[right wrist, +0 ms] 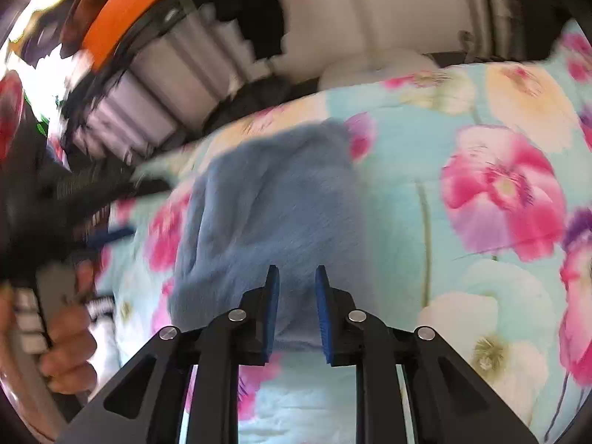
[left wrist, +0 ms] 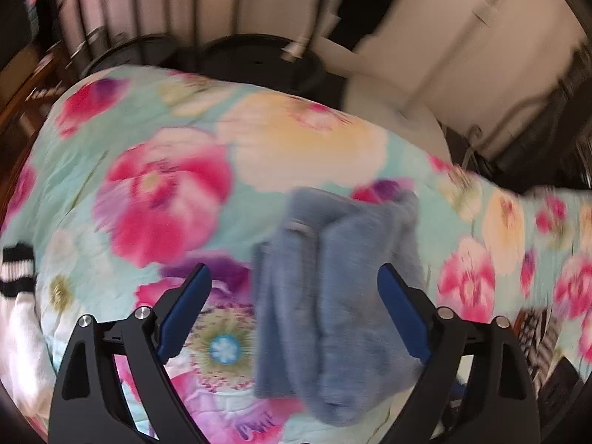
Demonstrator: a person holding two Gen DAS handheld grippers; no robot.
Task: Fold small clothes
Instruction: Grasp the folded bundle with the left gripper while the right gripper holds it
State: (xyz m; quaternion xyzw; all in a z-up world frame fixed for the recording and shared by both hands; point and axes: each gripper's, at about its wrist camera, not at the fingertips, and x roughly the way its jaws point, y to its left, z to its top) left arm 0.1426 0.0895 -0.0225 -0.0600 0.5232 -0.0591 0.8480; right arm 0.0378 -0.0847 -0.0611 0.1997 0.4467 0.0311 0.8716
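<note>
A pair of grey-blue socks [left wrist: 333, 288] lies bunched on the floral quilt [left wrist: 177, 185]. My left gripper [left wrist: 294, 277] is open wide just above them, one finger on each side, empty. In the right wrist view the same blue socks [right wrist: 266, 207] fill the middle, and my right gripper [right wrist: 296, 277] has its jaws nearly together with the near edge of the sock cloth between the blue pads [right wrist: 273, 307]. Both views are motion-blurred. The left gripper [right wrist: 111, 236] shows blurred at the left of the right wrist view.
A white sock with black stripes [left wrist: 16, 270] lies at the quilt's left edge. A black-and-white striped cloth [left wrist: 540, 336] sits at the right. Beyond the quilt are dark round objects [left wrist: 259, 55], a white cushion [left wrist: 388, 111] and wooden furniture [left wrist: 18, 92].
</note>
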